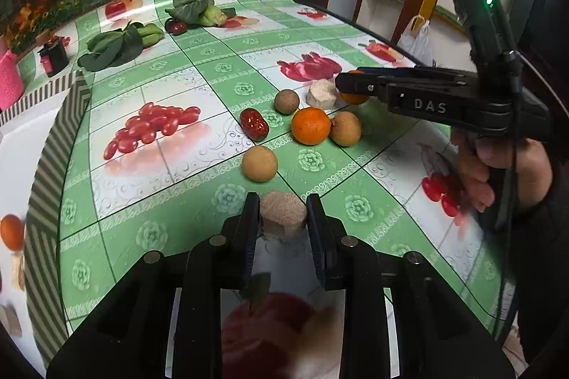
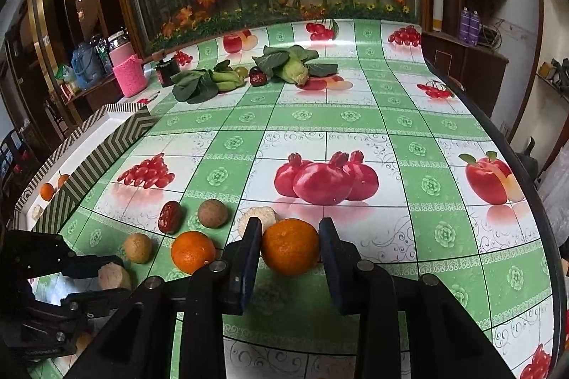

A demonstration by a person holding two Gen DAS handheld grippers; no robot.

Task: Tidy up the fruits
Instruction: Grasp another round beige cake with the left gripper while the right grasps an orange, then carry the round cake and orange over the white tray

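The beige chunk (image 1: 282, 213) sits on the near part of the counter (image 1: 199, 80), pinched on both sides by the jaws of the left gripper (image 1: 282, 219). It looks light, dry and crumbly, so a soft squeeze on its flat sides seems best. To its right, the orange (image 2: 290, 245) sits between the jaws of the right gripper (image 2: 290, 236), which hug its round middle. It looks firm and smooth and may roll. More fruits lie just beyond. The striped tray (image 2: 71, 187) waits at the left.
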